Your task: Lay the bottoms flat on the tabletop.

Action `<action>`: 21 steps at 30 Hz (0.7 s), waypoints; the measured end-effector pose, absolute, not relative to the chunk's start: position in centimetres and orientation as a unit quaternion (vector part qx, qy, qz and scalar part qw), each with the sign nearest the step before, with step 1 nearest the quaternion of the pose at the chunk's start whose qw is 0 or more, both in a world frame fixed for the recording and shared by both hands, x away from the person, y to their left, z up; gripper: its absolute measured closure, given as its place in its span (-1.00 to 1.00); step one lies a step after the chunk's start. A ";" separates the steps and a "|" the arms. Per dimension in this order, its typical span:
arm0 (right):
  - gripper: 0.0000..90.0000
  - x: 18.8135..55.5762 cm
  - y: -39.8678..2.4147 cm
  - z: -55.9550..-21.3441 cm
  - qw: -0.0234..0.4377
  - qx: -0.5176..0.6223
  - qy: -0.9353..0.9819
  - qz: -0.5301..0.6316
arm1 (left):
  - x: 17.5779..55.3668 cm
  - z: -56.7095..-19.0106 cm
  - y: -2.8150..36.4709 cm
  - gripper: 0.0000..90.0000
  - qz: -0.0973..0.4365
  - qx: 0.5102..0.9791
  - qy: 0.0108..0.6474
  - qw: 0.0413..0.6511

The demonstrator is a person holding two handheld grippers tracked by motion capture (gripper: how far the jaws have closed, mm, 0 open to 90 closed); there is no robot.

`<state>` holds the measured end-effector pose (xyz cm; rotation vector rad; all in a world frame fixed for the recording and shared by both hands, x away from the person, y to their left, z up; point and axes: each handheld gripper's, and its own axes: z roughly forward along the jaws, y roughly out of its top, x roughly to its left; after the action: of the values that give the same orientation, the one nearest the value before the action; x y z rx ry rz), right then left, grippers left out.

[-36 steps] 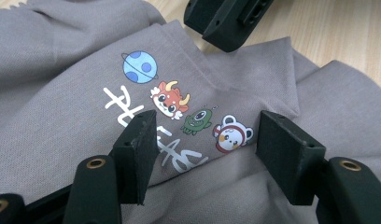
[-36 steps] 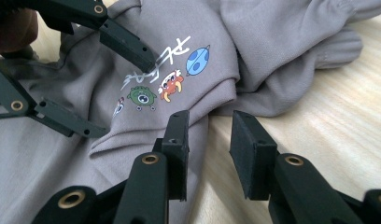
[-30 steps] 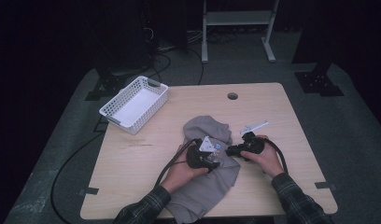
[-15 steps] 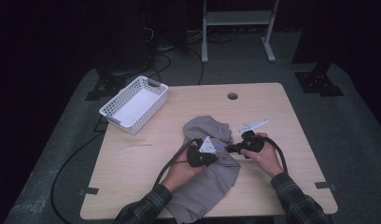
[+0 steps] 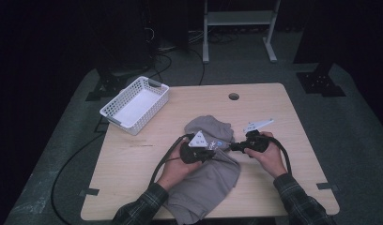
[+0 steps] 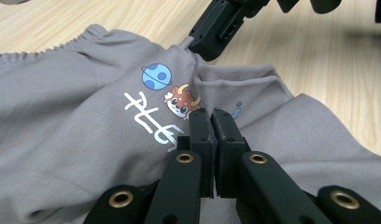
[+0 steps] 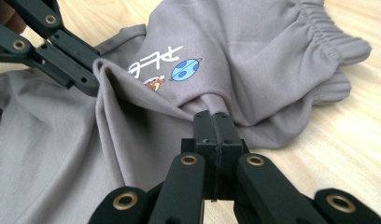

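A grey garment (image 5: 206, 187) with an elastic waistband lies crumpled on the wooden table (image 5: 283, 108) in front of the person. It carries a print (image 6: 156, 77) of a blue planet, a cartoon animal and white characters. My left gripper (image 6: 211, 116) is shut on a raised fold of the cloth (image 6: 76, 116) just below the print. Across from it, my right gripper (image 7: 213, 116) is shut on a pinch of the same cloth (image 7: 254, 46) near the waistband. In the high view the left gripper (image 5: 217, 151) and right gripper (image 5: 231, 147) meet tip to tip over the garment.
A white mesh basket (image 5: 133, 105) stands at the table's back left. A round cable hole (image 5: 233, 96) is near the far edge. Black cables trail from both grippers over the front of the table. A white metal stand (image 5: 236, 18) is on the floor behind.
My left gripper has shifted a little to the left and lifted, pulling a fold of cloth up with it. The right hand has stayed where it was.
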<state>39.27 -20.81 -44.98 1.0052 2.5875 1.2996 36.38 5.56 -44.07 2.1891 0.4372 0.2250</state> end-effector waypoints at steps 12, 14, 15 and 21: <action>0.85 38.8 -21.1 -45.0 0.056 0.310 0.851 0.421 | 36.5 -43.9 6.4 0.96 0.090 0.877 0.187 0.434; 0.70 38.4 -20.6 -45.1 0.068 0.290 0.859 0.416 | 36.6 -43.9 6.5 0.96 0.090 0.876 0.189 0.435; 0.66 38.2 -20.4 -45.2 0.072 0.282 0.864 0.411 | 36.6 -43.9 6.5 0.96 0.090 0.876 0.189 0.434; 0.35 37.7 -19.4 -45.0 0.091 0.260 0.870 0.409 | 36.7 -43.9 6.6 0.96 0.086 0.873 0.191 0.440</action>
<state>37.68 -19.35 -45.00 0.7715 2.5846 1.2165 36.66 6.57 -43.88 2.1687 0.4732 0.2136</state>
